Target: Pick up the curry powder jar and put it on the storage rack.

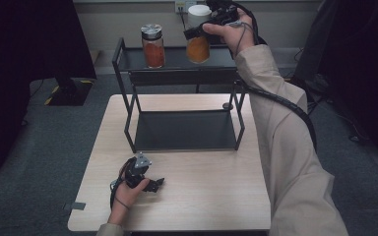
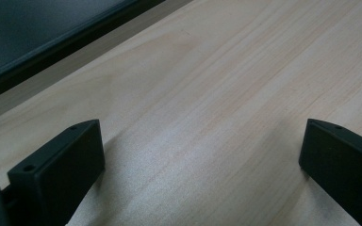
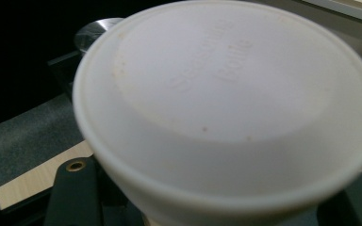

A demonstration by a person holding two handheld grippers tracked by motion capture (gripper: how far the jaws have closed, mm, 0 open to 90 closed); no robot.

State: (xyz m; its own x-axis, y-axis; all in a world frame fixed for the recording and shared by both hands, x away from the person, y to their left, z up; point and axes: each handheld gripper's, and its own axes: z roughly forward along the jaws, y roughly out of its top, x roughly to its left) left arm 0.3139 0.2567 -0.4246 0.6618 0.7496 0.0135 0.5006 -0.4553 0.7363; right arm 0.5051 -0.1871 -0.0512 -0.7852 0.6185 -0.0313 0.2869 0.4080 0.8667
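Left tool (image 1: 158, 182): low in the frame, left of centre, my left hand rests it on the pale worktop (image 1: 202, 196). Its jaws stand wide apart with bare wood between them; it holds nothing.
Rack (image 1: 184, 129): mid-frame, a black two-level shelf rack stands on the far half of the worktop. Its lower shelf is bare.
Metal-capped jar (image 1: 153, 45): upper middle of the frame, upright on the left part of the top shelf, filled with red-orange powder.
White-lidded jar (image 1: 198, 34): top of the frame, right of the first jar and apart from it, orange powder inside. I judge that its base is on or just above the top shelf; I cannot tell which.
Right tool (image 1: 193, 30): top centre-right, clamped on the white-lidded jar near its lid.
Step in hand: placing the second jar on the top shelf, I judge.
Next move: settle the jar flat beside its neighbour, keeping it upright and off the shelf rail, then part the jaws and back away without tipping it.
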